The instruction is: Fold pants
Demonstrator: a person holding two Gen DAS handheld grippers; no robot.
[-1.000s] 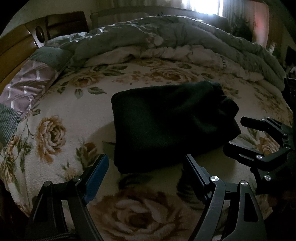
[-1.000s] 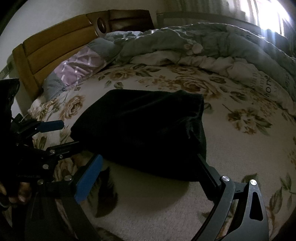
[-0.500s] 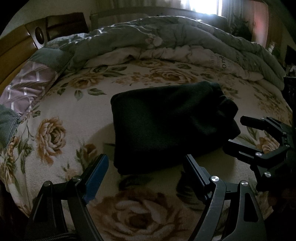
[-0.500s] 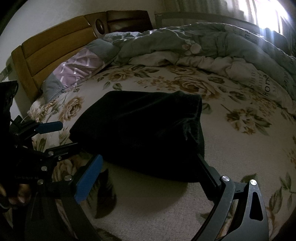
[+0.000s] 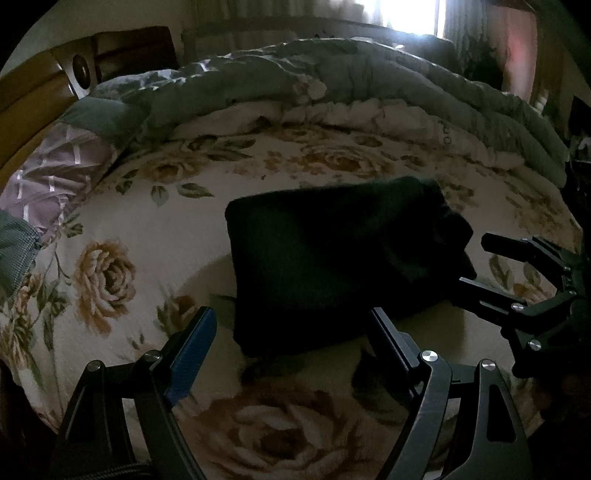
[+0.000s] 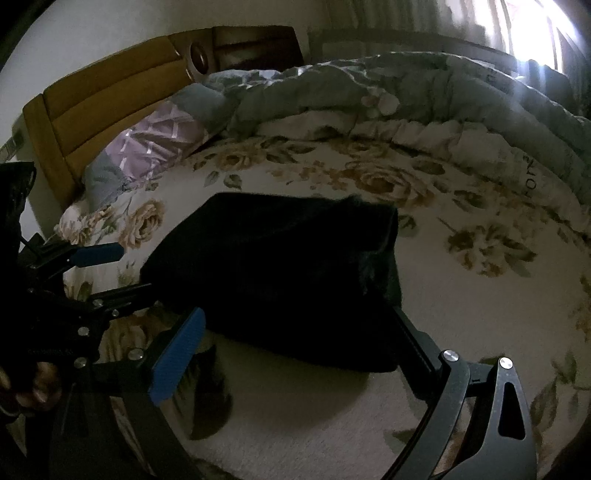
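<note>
The black pants (image 5: 332, 258) lie folded into a compact rectangle on the floral bedspread (image 5: 122, 229). They also show in the right wrist view (image 6: 280, 266). My left gripper (image 5: 291, 321) is open and empty, just short of the bundle's near edge. My right gripper (image 6: 295, 321) is open and empty, its fingers straddling the bundle's near edge just above it. The right gripper shows at the right of the left wrist view (image 5: 476, 258), and the left gripper at the left of the right wrist view (image 6: 129, 269).
A rumpled grey-green duvet (image 5: 369, 81) is piled along the far side of the bed. A purple and grey pillow (image 6: 159, 144) leans on the wooden headboard (image 6: 103, 96) at the left. A bright window (image 5: 406, 14) is behind.
Both grippers have drawn back slightly from the folded pants. The pants have not moved.
</note>
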